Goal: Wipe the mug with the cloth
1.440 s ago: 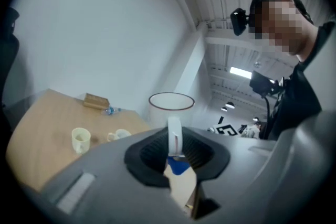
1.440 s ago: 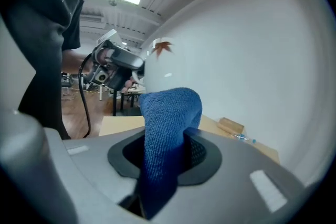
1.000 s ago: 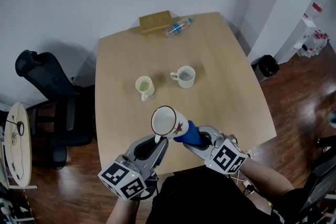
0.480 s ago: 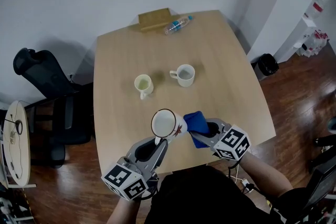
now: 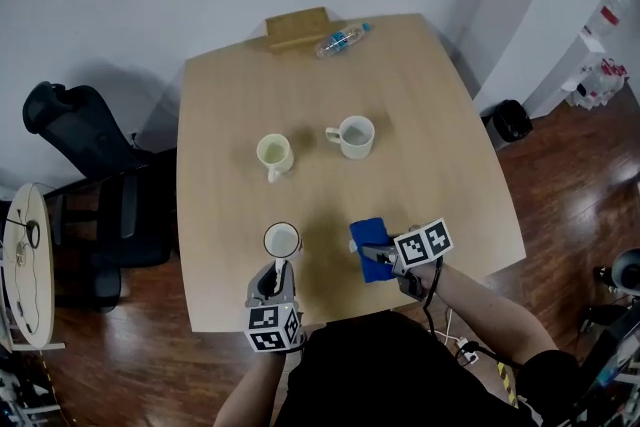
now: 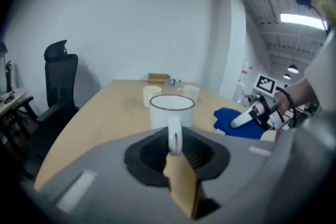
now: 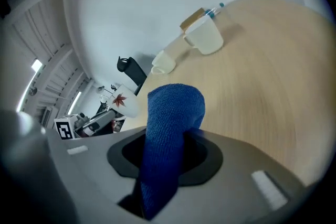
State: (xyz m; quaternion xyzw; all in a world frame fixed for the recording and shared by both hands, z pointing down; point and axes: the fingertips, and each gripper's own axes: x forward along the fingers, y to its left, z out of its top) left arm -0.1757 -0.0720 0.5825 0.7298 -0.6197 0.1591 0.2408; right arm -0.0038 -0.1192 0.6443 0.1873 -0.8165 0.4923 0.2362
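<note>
At the near edge of the table [image 5: 430,95], the mug [image 5: 282,240] stands upright, its handle pinched in the left tool [image 5: 279,273]; whether its base touches the wood I cannot tell. Just to its right, apart from it, the blue cloth [image 5: 370,237] is bunched in the right tool [image 5: 380,257], jaws clamped on it. Mid-table stand a cream mug [image 5: 274,155] and a white mug [image 5: 352,136]; at the far edge lie a bottle [image 5: 340,41] and a wooden block [image 5: 297,28].

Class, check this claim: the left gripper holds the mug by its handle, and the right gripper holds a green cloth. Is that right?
Not quite. The cloth is blue, not green, as the right gripper view shows. The rest stands: the left gripper holds the mug by its handle, and the right gripper holds the cloth.
</note>
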